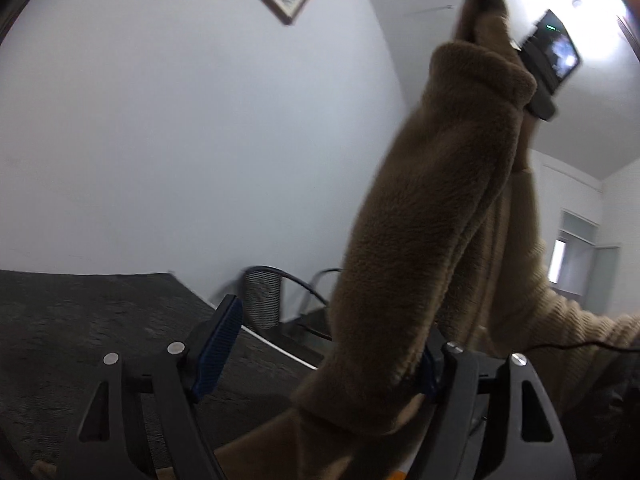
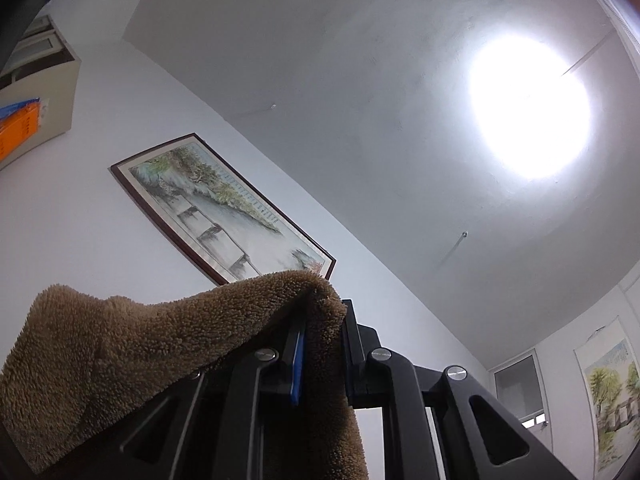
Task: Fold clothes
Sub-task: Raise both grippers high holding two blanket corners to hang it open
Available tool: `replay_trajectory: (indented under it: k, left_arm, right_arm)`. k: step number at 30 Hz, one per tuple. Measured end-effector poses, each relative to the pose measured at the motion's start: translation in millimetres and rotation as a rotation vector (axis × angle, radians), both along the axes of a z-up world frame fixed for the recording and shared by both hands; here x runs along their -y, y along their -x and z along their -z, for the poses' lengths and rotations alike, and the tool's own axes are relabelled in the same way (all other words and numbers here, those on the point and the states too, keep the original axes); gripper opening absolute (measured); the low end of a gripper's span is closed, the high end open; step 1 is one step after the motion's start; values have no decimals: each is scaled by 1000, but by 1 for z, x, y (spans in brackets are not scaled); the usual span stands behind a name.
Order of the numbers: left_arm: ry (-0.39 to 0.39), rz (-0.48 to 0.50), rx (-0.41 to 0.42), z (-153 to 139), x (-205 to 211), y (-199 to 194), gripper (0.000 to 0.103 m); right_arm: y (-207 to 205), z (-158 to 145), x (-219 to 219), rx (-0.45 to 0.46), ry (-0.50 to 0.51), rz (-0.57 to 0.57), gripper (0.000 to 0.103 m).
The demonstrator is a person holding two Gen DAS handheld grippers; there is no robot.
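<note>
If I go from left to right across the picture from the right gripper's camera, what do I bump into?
Orange and blue sheet on the cabinet → framed painting on the wall → right gripper pinching the brown fuzzy garment → bright ceiling light → hanging scroll painting.

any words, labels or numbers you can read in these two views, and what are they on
None can be read.
Framed painting: a column of small writing along its upper edge, too small to read.
Orange and blue sheet on the cabinet: faint marks, too blurred.
Device screen behind the brown fleece garment: a green mark on top, illegible.
</note>
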State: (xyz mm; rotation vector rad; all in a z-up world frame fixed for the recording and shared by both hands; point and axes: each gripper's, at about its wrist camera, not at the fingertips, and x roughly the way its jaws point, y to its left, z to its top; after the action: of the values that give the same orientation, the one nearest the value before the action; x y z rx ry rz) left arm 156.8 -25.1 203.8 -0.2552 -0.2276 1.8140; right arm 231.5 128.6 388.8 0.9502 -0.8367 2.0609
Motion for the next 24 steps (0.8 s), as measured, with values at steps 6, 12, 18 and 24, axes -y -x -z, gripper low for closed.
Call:
replay_trajectory:
  k: [6,12,18,24]
  left_arm:
    - [97,39,-17,5,-26,-12,11]
    - [-27,-309,-36,-24,26,-1,11]
    - [-238,-644,-209,-94,107,-24,11]
    - [-336,-824,-449,-150,132,-75,11]
  right_arm:
    - [9,3,-6,16,14,8,16]
    - [6,11,-24,8,50,50,16]
    - [4,29,-55,30,123,80,16]
    - [0,48,-65,39,146,77,16]
